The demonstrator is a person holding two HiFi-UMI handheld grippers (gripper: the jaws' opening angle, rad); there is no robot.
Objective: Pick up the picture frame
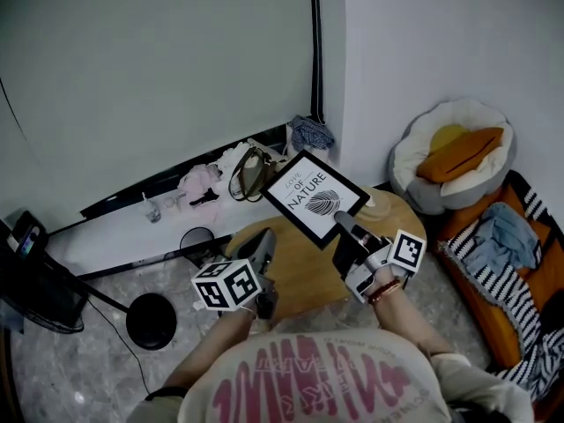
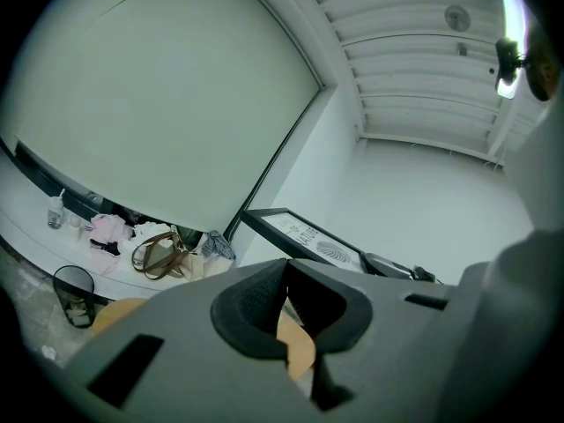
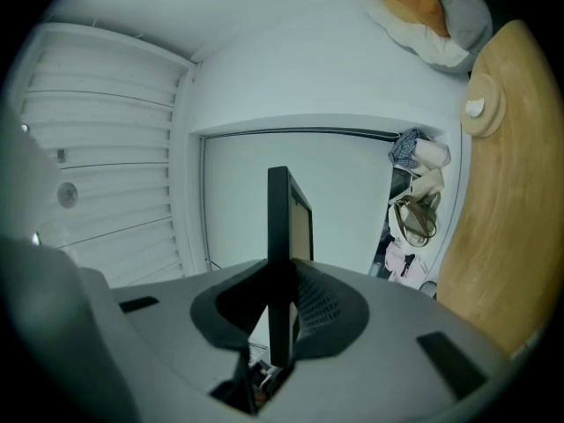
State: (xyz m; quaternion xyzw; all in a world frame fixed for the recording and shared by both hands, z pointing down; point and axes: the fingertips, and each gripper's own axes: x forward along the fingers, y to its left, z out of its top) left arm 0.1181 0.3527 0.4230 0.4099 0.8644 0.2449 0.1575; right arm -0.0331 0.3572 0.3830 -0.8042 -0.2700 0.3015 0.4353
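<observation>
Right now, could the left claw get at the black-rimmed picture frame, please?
Probably yes: the left claw holds nothing, and only open air separates it from the black-rimmed picture frame held up by the right claw. Its shut jaws must open first.

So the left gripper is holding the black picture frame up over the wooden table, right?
No, the right gripper is holding the black picture frame up over the wooden table. The right gripper view shows its jaws clamped on the frame's edge.
</observation>
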